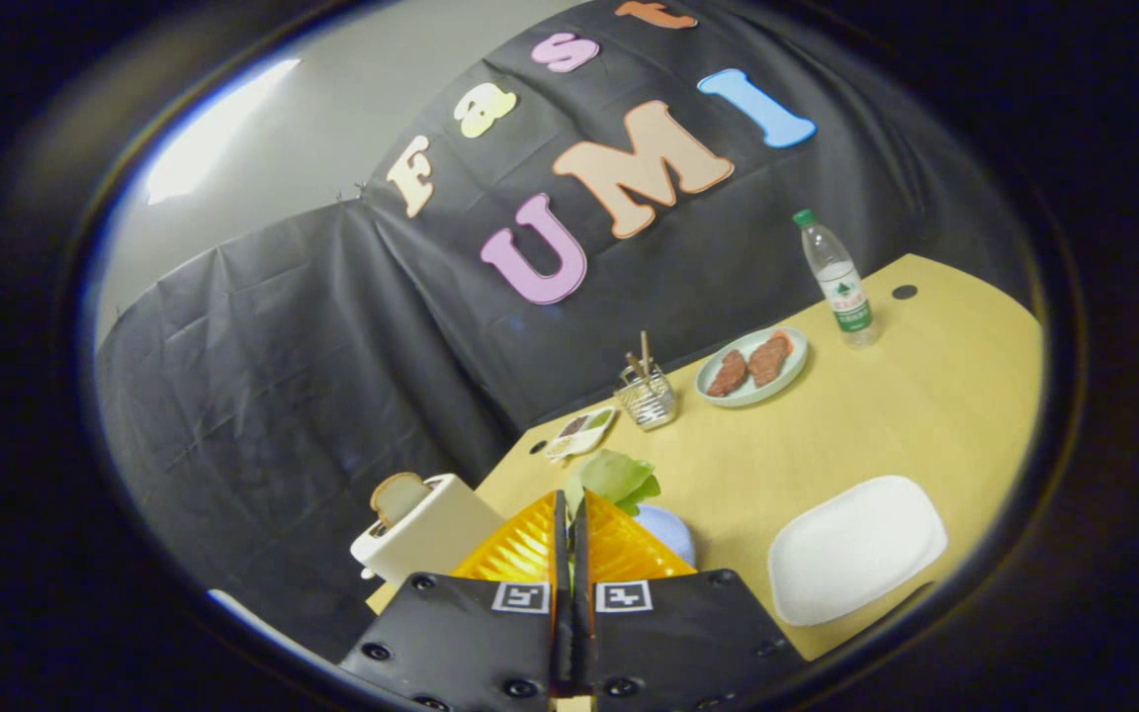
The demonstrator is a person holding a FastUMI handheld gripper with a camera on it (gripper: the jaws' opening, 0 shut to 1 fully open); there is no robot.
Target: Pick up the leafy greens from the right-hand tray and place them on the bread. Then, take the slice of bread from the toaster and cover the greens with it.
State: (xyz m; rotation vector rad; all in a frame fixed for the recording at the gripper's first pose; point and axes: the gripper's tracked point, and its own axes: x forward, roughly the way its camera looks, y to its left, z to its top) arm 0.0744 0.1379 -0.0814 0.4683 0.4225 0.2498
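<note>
Across the far side of the booth, black cloth wall (332,326) hangs behind a pale wooden table (886,415), the biggest surface in view. On the table, to the right of the fingers: an empty white rectangular tray (856,549). Further back, near the wall: a round pale-green plate (723,394) carrying two brown meat pieces (749,364). Just beside that plate, a clear water bottle (836,277) with green cap, upright. Left of the plate, a small wire holder (647,396) with sticks in it, then a small white dish (581,431) with dark contents, too small to identify.

At the table's near left corner, a white toaster (426,534); one slice of bread (399,494) stands up out of its slot.

Gripper (569,514): fingers drawn nearly together, clamped on the leafy greens (614,477), which stick out just past the fingertips, lifted above the table. Directly beneath the greens, a pale blue plate (673,534) is partly hidden by the fingers; cannot tell what lies on it.
</note>
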